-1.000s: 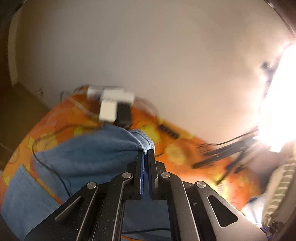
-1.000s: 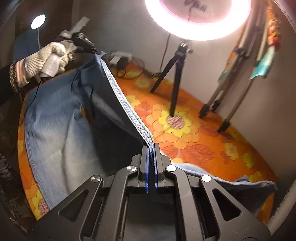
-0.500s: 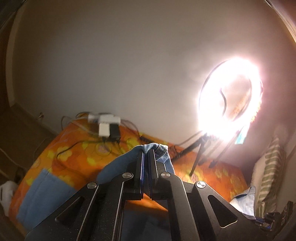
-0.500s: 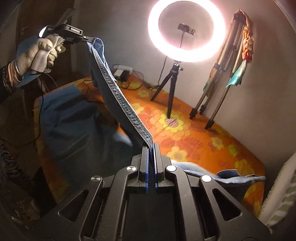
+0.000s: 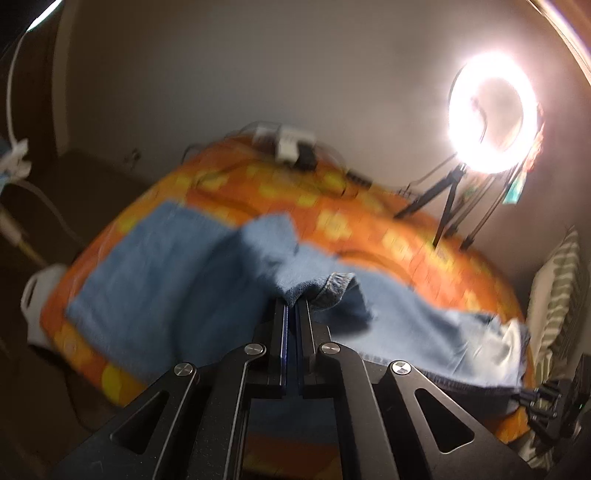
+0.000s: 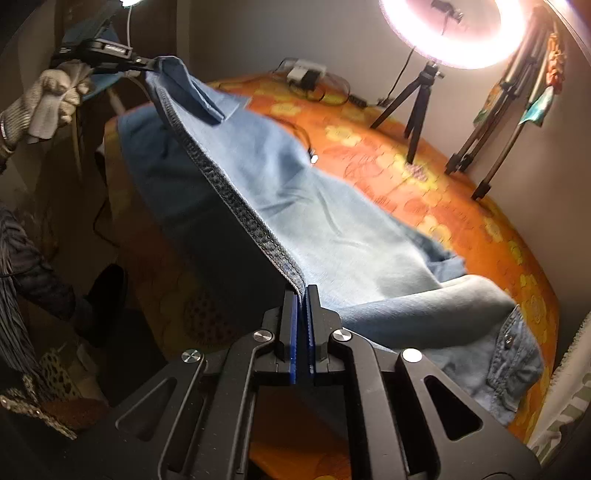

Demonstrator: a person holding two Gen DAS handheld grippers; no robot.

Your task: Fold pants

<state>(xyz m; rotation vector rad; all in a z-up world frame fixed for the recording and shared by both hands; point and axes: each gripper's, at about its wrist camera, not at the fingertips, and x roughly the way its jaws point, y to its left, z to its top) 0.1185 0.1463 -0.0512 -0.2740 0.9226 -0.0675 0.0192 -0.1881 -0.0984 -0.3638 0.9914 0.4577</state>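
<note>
The right gripper (image 6: 303, 291) has its jaws clamped on the stitched edge of the jeans (image 6: 325, 221), which runs taut up and away from it to the left gripper (image 6: 147, 66), held by a gloved hand (image 6: 48, 99) at the far end of that edge. In the left wrist view the left gripper (image 5: 293, 304) has its jaws pressed together on a bunched corner of the jeans (image 5: 177, 280). Below the lifted edge, the rest of the jeans drapes down onto the bed (image 6: 461, 206), which has an orange cover printed with yellow flowers. The button end of the jeans lies crumpled on the bed just right of the right gripper. Beyond the jeans, a small tripod (image 6: 413, 103) stands on the bed and carries a bright ring light (image 6: 443, 33). A white plug block (image 6: 306, 75) with cables sits at the bed's far edge against the wall, left of the tripod
</note>
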